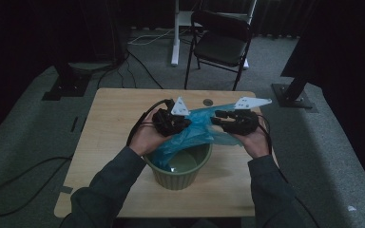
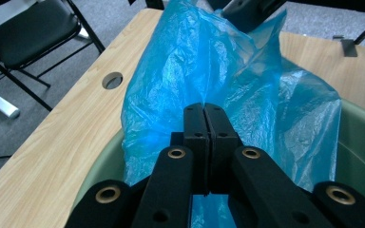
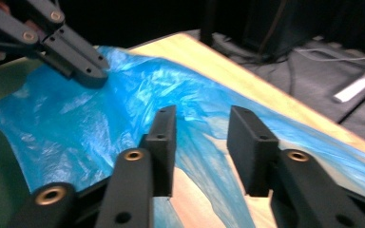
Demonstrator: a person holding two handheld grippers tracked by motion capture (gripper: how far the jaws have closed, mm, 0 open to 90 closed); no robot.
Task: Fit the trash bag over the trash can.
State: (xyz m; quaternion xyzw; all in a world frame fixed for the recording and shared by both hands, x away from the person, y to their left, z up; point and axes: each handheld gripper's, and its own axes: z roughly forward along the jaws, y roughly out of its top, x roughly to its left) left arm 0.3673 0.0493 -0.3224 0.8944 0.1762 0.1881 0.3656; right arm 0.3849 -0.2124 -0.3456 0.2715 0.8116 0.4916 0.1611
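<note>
While the left gripper (image 2: 204,111) pinches the blue plastic bag (image 2: 228,90) over a green pot (image 1: 178,173), its fingers meet on the film. Right gripper (image 3: 204,133) fingers stand parted — holding nothing — above the tabletop (image 1: 109,128).

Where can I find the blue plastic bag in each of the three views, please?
High view: the blue plastic bag lies at the centre, over the far rim of the green pot.
Left gripper view: it fills the middle, above the shut left claw.
Right gripper view: it spreads across the left and centre.
Shared landmark: the wooden table.
</note>
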